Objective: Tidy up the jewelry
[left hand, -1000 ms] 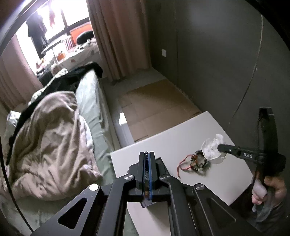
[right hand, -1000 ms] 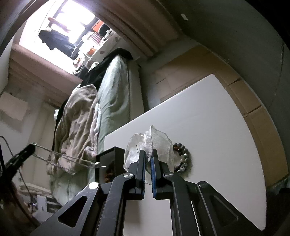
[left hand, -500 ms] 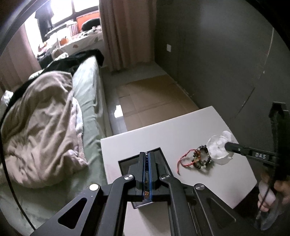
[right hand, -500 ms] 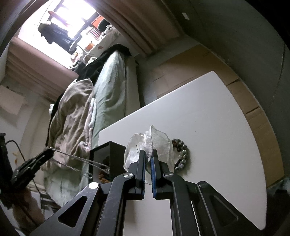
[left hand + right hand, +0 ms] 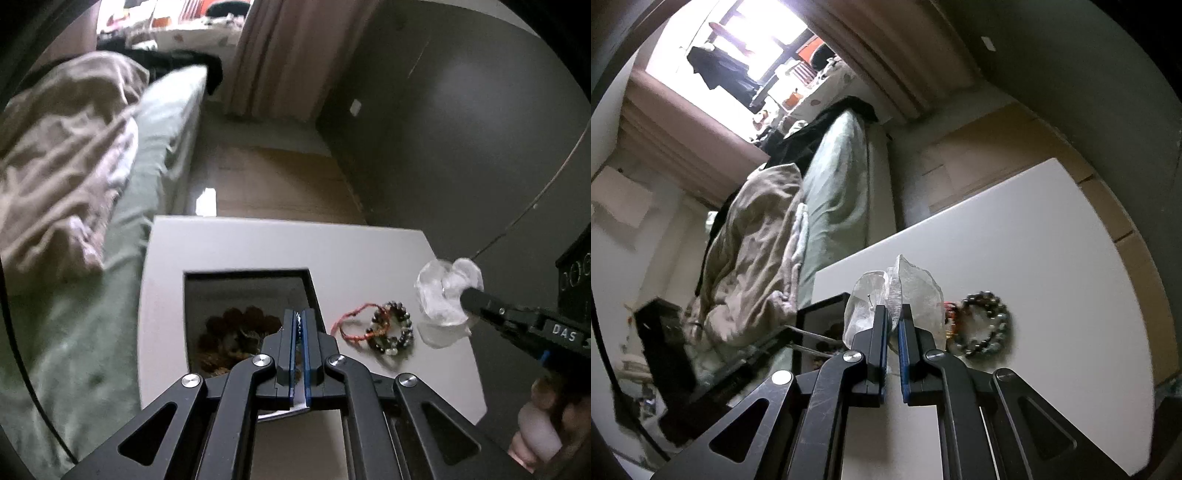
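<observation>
My left gripper (image 5: 300, 314) is shut on a thin silver chain (image 5: 812, 338) and hangs over an open black box (image 5: 245, 291) that holds brown beaded jewelry. In the right wrist view the chain runs down into the box (image 5: 823, 310). To the right of the box, a red string bracelet (image 5: 351, 320) and a dark beaded bracelet (image 5: 391, 329) lie on the white table (image 5: 258, 243). My right gripper (image 5: 894, 314) is shut on a crumpled clear plastic bag (image 5: 916, 288), held above the table beside the beaded bracelet (image 5: 984, 334). From the left wrist view, the bag (image 5: 448, 291) and right gripper (image 5: 466, 295) sit at the table's right edge.
A bed with a beige blanket (image 5: 62, 162) and green sheet runs along the table's left side. Flat cardboard (image 5: 273, 177) covers the floor beyond the table, with a dark wall (image 5: 461, 129) to the right. A person's hand (image 5: 535, 432) holds the right gripper's handle.
My left gripper has come down over the black box and rolled, bringing the chain down into the box. The right gripper with the bag has barely shifted.
</observation>
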Action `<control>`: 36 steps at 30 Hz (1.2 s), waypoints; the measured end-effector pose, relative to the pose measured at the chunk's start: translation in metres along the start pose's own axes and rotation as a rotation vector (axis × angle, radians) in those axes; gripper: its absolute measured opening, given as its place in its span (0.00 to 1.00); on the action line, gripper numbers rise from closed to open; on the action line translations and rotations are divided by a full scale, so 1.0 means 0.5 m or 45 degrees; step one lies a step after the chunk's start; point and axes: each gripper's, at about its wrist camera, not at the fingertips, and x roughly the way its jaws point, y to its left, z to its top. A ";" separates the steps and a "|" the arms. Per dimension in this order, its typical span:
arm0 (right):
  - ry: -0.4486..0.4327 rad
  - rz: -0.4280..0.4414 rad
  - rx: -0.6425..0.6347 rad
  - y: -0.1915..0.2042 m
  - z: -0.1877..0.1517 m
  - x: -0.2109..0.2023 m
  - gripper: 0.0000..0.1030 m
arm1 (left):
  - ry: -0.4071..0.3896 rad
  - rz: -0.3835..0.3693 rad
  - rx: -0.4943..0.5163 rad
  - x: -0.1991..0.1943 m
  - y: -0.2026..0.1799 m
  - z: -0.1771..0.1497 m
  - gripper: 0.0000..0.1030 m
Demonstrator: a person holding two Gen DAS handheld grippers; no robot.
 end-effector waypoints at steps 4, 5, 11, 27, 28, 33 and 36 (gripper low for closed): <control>-0.031 0.032 -0.009 0.020 0.000 0.006 0.07 | 0.011 0.002 -0.029 0.005 0.014 0.005 0.49; -0.036 0.038 -0.016 0.028 -0.001 0.009 0.07 | -0.004 0.011 -0.039 -0.001 0.022 0.004 0.82; -0.040 0.064 -0.054 0.072 -0.010 0.037 0.07 | -0.088 0.027 -0.076 -0.048 0.062 -0.001 0.94; -0.055 0.166 -0.210 0.216 -0.049 0.119 0.13 | -0.220 0.089 -0.173 -0.147 0.181 -0.019 0.94; -0.045 0.149 -0.220 0.220 -0.051 0.124 0.21 | -0.227 0.084 -0.177 -0.150 0.184 -0.021 0.94; -0.075 0.100 -0.189 0.199 -0.056 0.111 0.68 | -0.254 0.089 -0.189 -0.156 0.175 -0.026 0.94; -0.082 0.101 -0.157 0.179 -0.050 0.089 0.68 | -0.272 0.100 -0.167 -0.158 0.157 -0.029 0.94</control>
